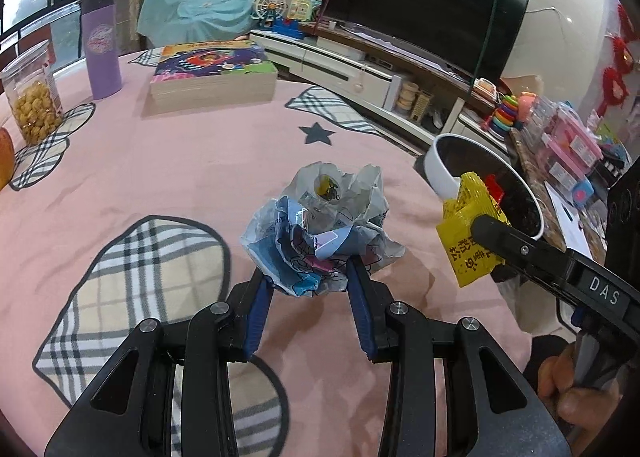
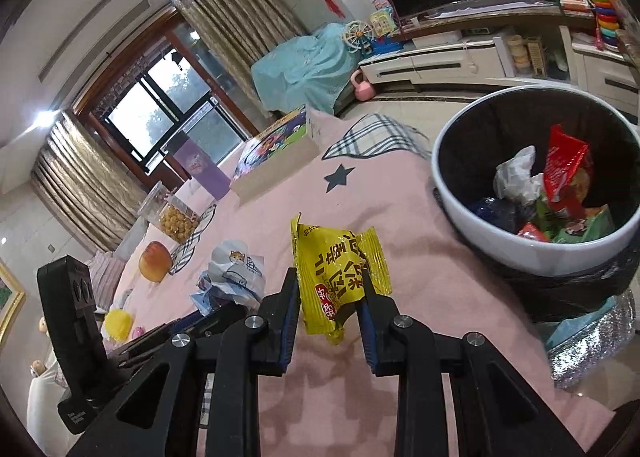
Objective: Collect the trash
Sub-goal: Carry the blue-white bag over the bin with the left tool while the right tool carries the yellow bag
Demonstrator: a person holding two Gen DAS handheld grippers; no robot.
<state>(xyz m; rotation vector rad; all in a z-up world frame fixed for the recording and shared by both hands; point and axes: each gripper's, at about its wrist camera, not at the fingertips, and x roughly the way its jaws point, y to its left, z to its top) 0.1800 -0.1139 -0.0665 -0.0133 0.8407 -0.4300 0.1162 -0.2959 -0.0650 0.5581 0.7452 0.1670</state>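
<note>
Here the left tool (image 1: pixel 310 289) grips a crumpled blue-white wrapper (image 1: pixel 320 229) above the pink-clothed surface (image 1: pixel 160 173); the right tool (image 2: pixel 328 297) pinches a yellow snack packet (image 2: pixel 336 269) near the edge beside the bin (image 2: pixel 532 253).

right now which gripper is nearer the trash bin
Right. The right gripper, holding the yellow wrapper, is next to the trash bin. The left gripper, clamped on the crumpled wrapper, is farther back over the table.
</note>
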